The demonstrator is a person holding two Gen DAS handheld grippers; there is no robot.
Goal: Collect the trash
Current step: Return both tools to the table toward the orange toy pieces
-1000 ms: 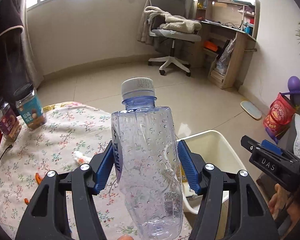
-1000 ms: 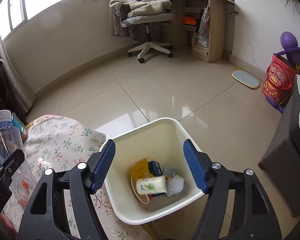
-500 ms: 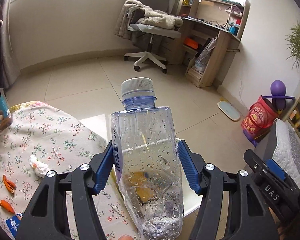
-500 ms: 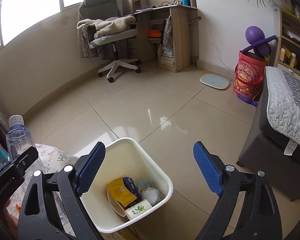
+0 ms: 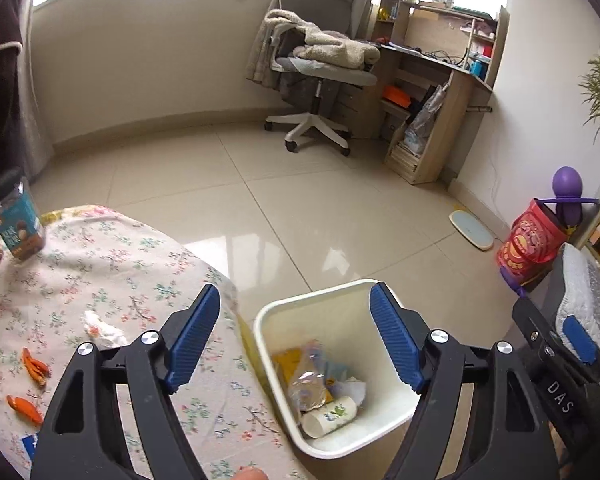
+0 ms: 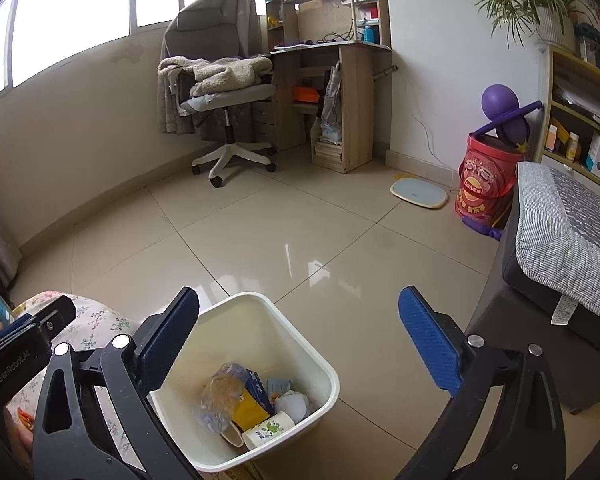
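My left gripper is open and empty above the cream trash bin beside the table. A clear plastic bottle lies inside the bin on top of a yellow packet, a paper cup and tissue. In the right wrist view my right gripper is open and empty above the same bin, with the bottle in it. On the floral tablecloth lie a crumpled white tissue and orange scraps.
Two snack jars stand at the table's far left. A swivel chair with a blanket and a desk stand at the back. A scale, a red bucket and a dark sofa are to the right.
My left gripper opened and let go of the bottle, which now lies in the bin. The right gripper opened wider and swung right.
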